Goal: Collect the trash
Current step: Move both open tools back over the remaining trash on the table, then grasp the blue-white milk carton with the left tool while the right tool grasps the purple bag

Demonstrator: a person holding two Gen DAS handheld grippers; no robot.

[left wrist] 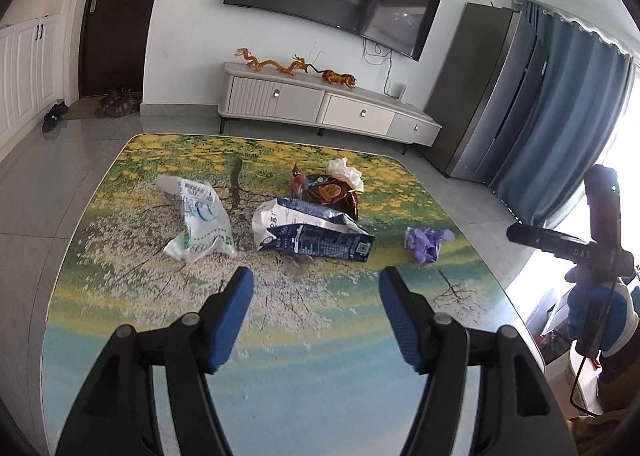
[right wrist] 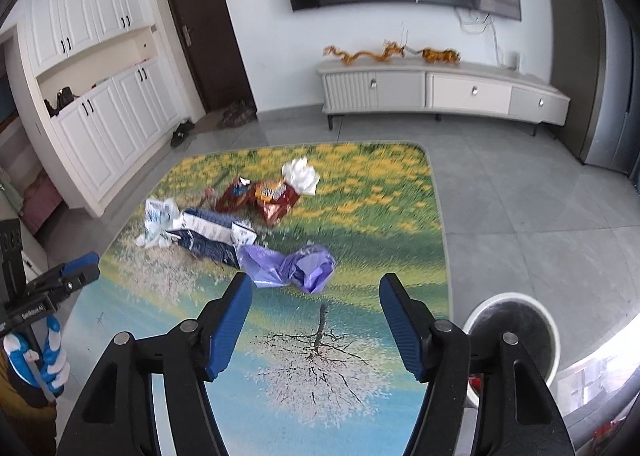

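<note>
**A:** ok so the purple bag (right wrist: 290, 266) is the piece we'd go for first, right? It's crumpled on the tabletop (right wrist: 280, 396), lying more or less sideways across our right wrist view, long axis running left to right. It sits just ahead of the right hand-held gripper (right wrist: 316, 288), slightly left of its centre line, with its near edge peeking between the two blue fingertips (right wrist: 236, 296).

**B:** yep, agreed. Our right hand-held gripper is spread wide, nothing between the pads, nothing touched yet. Since the bag lies crosswise to the fingers, we'd guess a straight push forward and down puts one finger either side of the bunched middle.

**A:** and the left one? From the left wrist view the same purple bag (left wrist: 426, 244) is off to the right and further out. What's straight ahead of the left hand-held gripper (left wrist: 316, 284) is the blue-and-white packet (left wrist: 316, 234), with the white bag (left wrist: 200, 224) off to its left.

**B:** left is also spread open and empty. So right hand is clearly nearer to the purple one, and left is better lined up with the packet. The brown snack wrapper (left wrist: 332, 192) and the white tissue (left wrist: 346, 172) are behind all that, further from both of us.

**A:** bin (right wrist: 514, 340) is down by our right side, off the tabletop edge. Handy.
</note>
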